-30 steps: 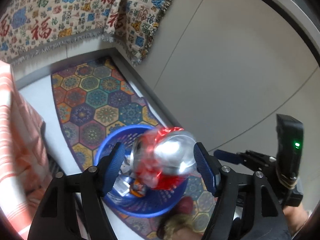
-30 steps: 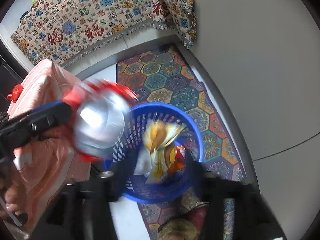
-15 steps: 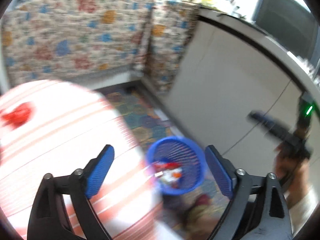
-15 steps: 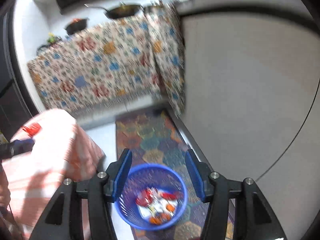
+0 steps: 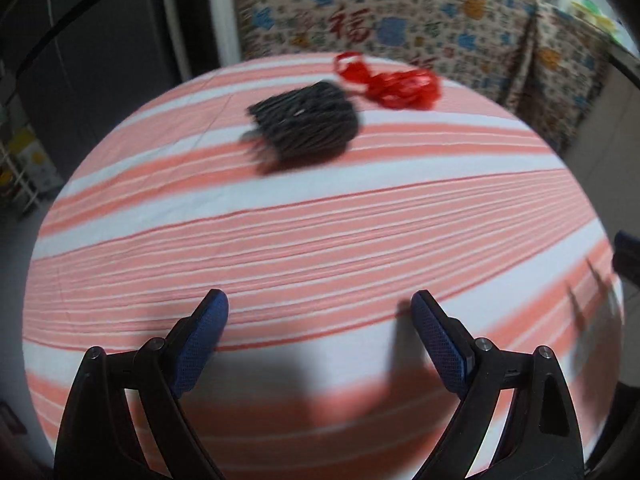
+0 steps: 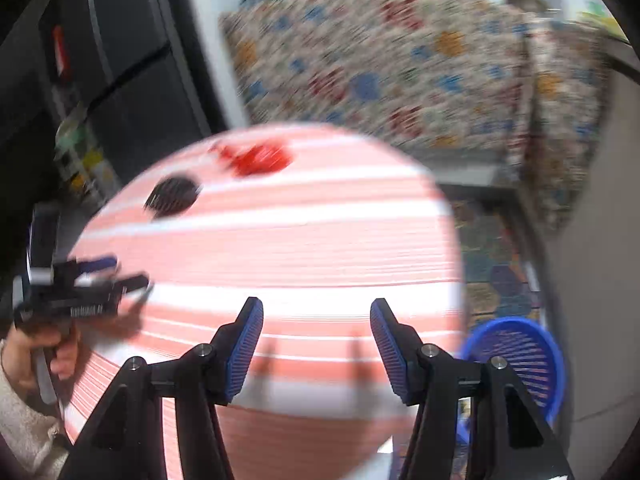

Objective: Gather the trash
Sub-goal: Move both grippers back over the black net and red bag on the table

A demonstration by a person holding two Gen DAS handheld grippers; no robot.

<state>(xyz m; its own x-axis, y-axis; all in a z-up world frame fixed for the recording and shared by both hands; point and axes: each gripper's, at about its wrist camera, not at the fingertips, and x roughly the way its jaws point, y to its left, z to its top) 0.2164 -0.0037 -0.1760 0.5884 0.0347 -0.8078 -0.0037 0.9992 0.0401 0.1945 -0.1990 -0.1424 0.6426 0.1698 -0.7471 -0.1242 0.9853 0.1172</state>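
Grippers, two: left gripper [image 5: 319, 322] spread wide and empty, its jaws having just been opening; right gripper [image 6: 316, 328] parted about halfway, nothing between its pads. Trash on the striped tablecloth [image 5: 320, 240], far side: one dark ribbed piece [image 5: 306, 124], just beside it one red plastic scrap [image 5: 394, 84]; one blue basket [image 6: 520, 360] on the floor at the table's right. Risk, judged: the flimsy red scrap may slip the pads or snag the cloth.
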